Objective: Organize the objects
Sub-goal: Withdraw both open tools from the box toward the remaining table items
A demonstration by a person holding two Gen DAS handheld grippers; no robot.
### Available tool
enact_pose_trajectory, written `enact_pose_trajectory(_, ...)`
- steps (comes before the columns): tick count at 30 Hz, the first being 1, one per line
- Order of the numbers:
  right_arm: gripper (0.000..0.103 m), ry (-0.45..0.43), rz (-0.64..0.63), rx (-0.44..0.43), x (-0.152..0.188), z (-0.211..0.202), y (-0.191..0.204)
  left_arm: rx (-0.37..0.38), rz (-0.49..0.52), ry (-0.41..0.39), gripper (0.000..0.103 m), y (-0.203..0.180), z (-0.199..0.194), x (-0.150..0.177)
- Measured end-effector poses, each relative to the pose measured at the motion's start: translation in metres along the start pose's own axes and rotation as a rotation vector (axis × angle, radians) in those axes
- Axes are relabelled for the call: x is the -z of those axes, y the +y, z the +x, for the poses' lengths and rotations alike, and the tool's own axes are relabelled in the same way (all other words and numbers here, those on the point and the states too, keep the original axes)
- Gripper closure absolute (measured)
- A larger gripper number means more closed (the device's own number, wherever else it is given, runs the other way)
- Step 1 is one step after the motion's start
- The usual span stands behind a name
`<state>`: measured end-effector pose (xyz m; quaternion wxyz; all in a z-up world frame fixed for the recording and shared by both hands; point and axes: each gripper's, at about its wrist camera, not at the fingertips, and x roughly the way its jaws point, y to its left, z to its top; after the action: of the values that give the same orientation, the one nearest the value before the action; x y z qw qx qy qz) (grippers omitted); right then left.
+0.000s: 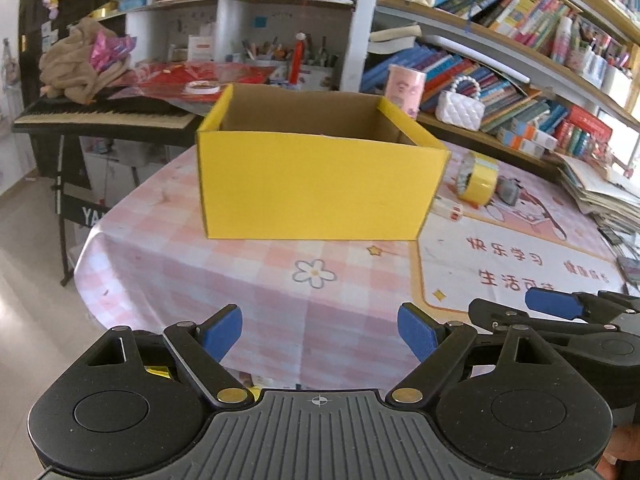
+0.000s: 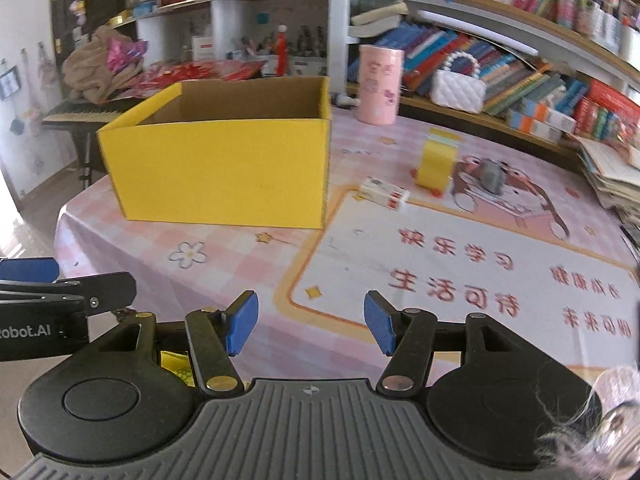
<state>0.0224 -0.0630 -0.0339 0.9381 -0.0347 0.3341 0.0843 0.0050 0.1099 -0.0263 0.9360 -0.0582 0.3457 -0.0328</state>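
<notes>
A: Where is the yellow box (image 1: 316,184) found?
B: At twelve o'clock on the table (image 1: 224,280); a tape roll (image 2: 436,162) is seen at two o'clock.
A: The tongs?
B: Left tongs (image 1: 320,332) and right tongs (image 2: 312,322) are held apart, nothing gripped.
</notes>
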Motion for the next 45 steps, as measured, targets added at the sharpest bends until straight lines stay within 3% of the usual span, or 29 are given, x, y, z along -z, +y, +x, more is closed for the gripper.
enact_pose_trajectory(27, 0.044, 0.013, 0.15, 0.208, 0.017, -0.022, -0.088, 0.199, 0.148, 0.041, 0.016, -0.087, 0.031, -0.011)
enact_pose_trajectory(45, 0.044, 0.039, 0.146, 0.203, -0.011, 0.019, -0.155, 0.2, 0.157, 0.033, 0.017, -0.145, 0.077, -0.037)
